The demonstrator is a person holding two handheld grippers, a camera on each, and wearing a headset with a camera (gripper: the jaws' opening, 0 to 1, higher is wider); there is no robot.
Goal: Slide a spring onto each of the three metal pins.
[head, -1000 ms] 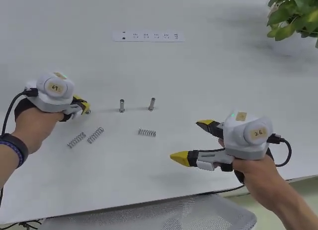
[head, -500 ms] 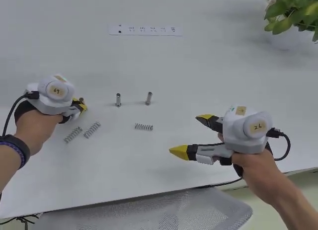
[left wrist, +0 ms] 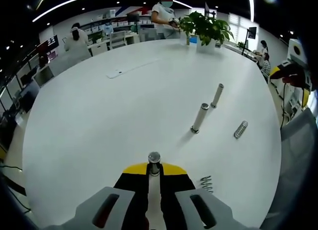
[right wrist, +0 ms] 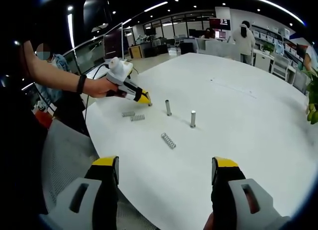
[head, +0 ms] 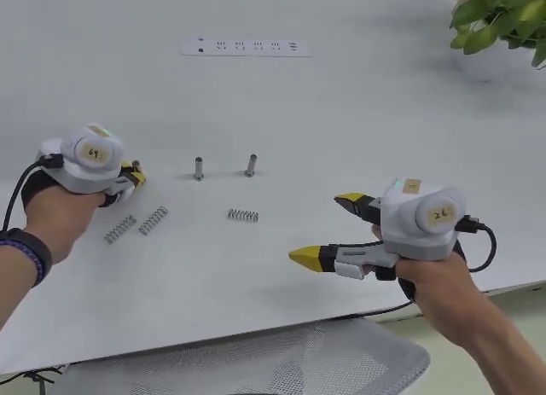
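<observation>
A broad white surface (head: 384, 113) carries everything, with a white power strip (head: 246, 47) lying at its far side and a potted plant (head: 502, 20) in the far right corner.

Three metal pins stand upright in a row. Take the middle pin (head: 199, 168) as the mark. The right pin (head: 251, 165) stands near it on its right. The left pin (left wrist: 154, 159) stands on its left, clamped between the narrowed yellow jaws of the left gripper (head: 130, 177).

Three springs lie flat on the surface, all nearer the person than the middle pin, and none is on a pin. The lone spring (head: 243, 214) lies to the middle pin's near right. The inner spring (head: 153, 219) and the outer spring (head: 120, 229) lie side by side to its near left, just below the left gripper.

The right gripper (head: 319, 228) hovers well to the right of the middle pin and nearer the person, with its jaws spread wide and nothing between them.
</observation>
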